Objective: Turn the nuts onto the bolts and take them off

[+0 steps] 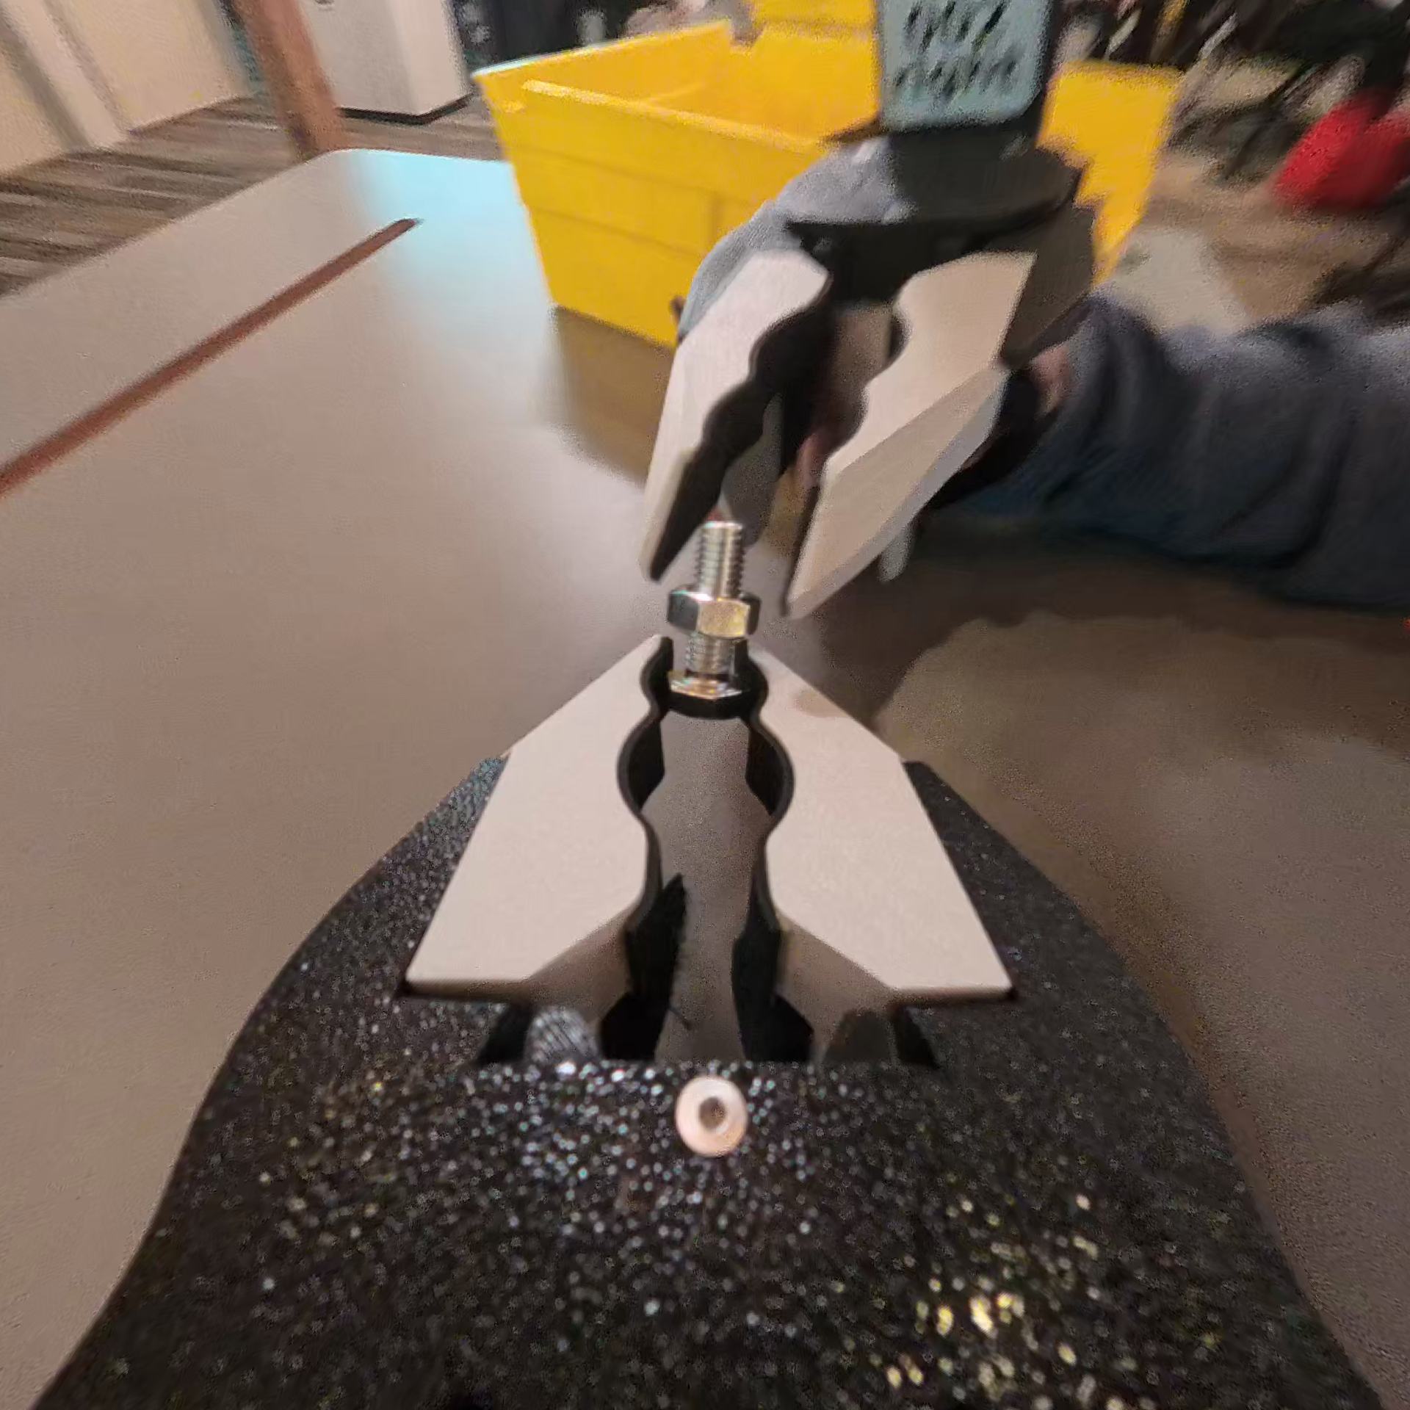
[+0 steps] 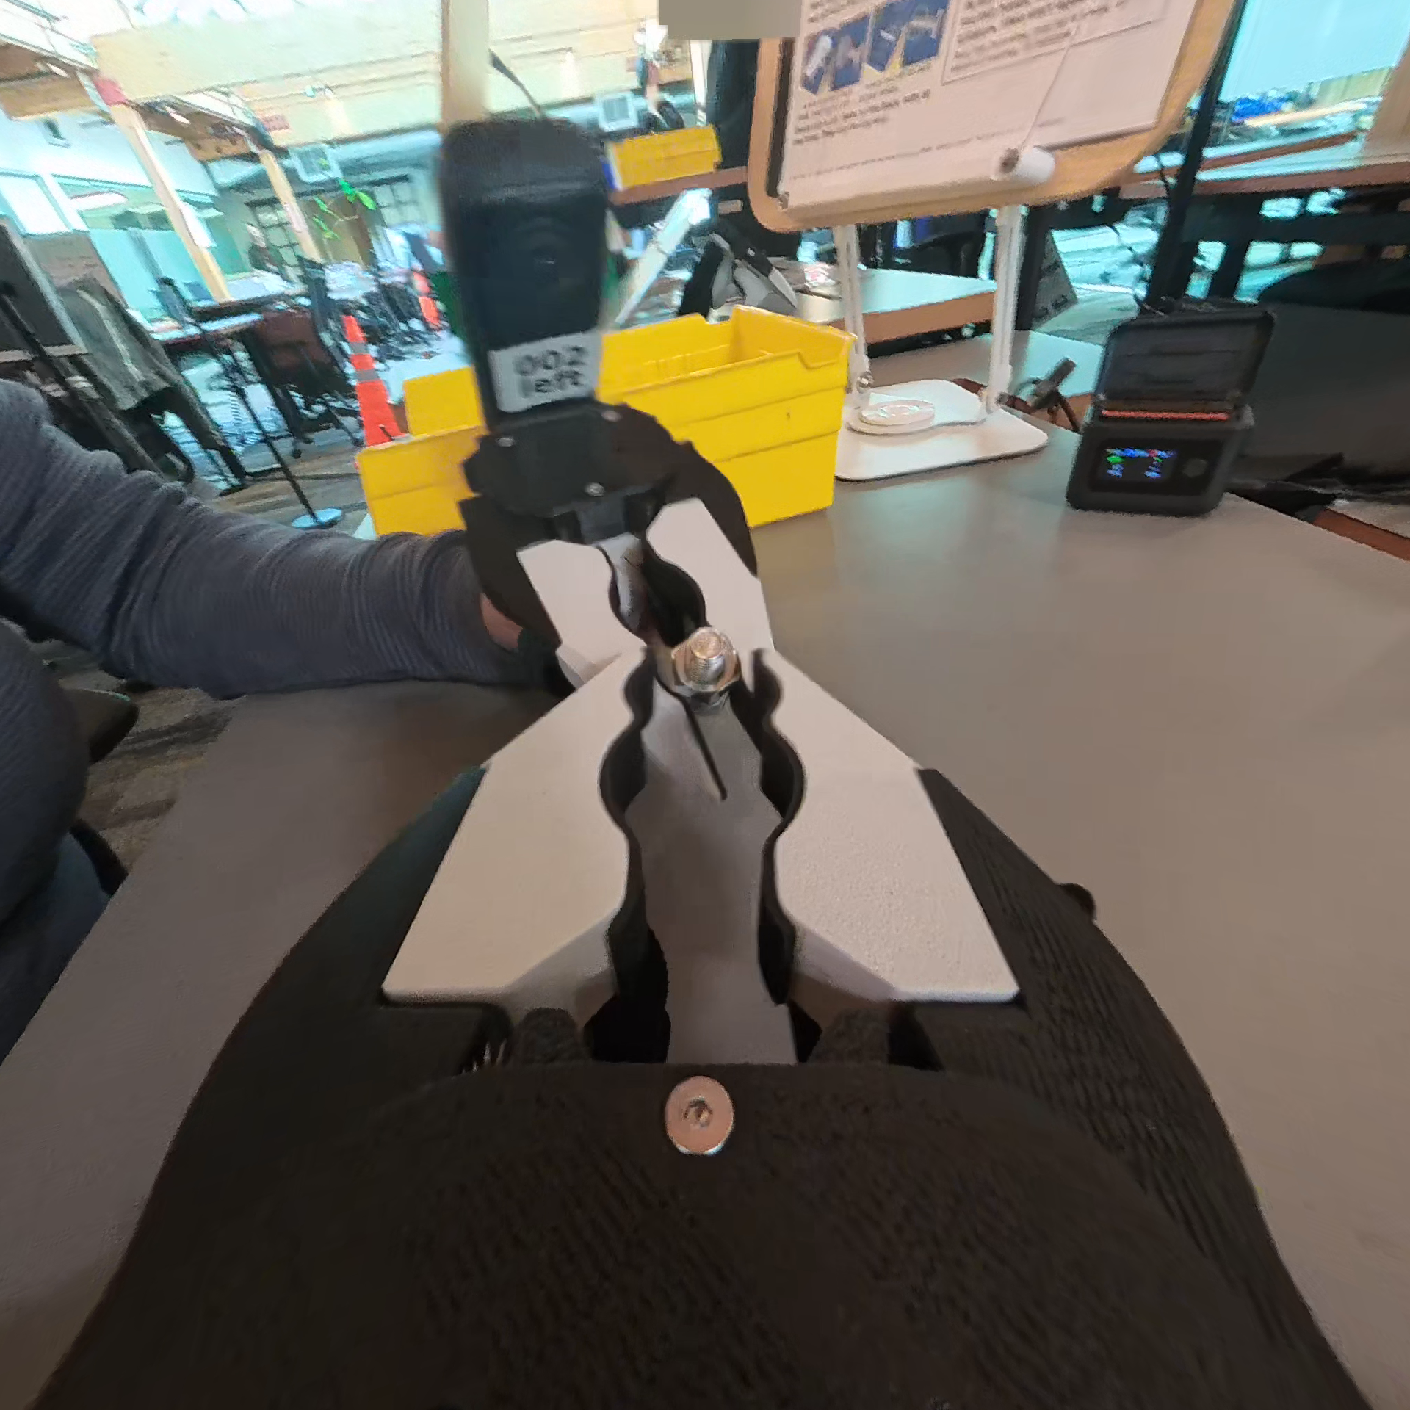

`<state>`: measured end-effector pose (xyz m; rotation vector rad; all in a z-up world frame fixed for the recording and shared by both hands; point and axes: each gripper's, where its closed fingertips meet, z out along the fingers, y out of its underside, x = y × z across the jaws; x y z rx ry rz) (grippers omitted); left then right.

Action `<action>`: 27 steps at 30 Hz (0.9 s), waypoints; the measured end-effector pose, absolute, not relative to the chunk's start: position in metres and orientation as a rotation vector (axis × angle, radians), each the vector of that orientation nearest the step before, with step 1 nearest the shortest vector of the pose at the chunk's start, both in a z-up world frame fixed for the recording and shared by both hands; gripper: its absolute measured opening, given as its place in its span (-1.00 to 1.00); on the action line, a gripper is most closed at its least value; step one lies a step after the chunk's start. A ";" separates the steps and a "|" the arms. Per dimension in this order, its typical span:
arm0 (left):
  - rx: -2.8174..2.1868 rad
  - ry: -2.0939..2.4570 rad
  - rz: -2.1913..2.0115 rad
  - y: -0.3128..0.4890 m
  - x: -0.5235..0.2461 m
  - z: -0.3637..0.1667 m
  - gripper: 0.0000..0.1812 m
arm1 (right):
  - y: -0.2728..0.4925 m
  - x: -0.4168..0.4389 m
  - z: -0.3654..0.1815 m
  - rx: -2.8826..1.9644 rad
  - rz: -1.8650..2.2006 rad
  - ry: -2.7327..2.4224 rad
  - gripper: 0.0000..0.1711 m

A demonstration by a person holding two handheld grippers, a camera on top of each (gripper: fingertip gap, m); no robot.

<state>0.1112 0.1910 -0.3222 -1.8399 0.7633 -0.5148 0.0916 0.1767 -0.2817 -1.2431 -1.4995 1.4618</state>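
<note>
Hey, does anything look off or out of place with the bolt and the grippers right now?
Nothing stands out. The left gripper holds the bolt upright by its head, the nut sits squarely on the thread, and the right gripper is open around the top.

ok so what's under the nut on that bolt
Below the nut a short run of bare thread shows, then the bolt head, clamped in the left gripper jaws. The head's underside is hidden.

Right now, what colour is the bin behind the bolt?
Yellow. The bin shows best in the right wrist view, on the table beyond the bolt.
</note>
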 end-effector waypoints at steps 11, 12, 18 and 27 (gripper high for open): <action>-1.813 1.055 0.164 0.209 0.083 -0.356 -0.83 | 0.176 0.087 -0.327 -1.417 1.065 -1.754 -0.46; -1.807 1.057 0.171 0.210 0.083 -0.355 -0.84 | 0.176 0.087 -0.330 -1.425 1.037 -1.767 -0.46; -1.823 1.136 0.202 0.208 0.086 -0.361 -0.84 | 0.172 0.085 -0.333 -1.398 0.968 -1.808 -0.47; -1.840 1.100 0.156 0.209 0.085 -0.360 -0.84 | 0.180 0.092 -0.339 -1.414 0.798 -1.844 -0.40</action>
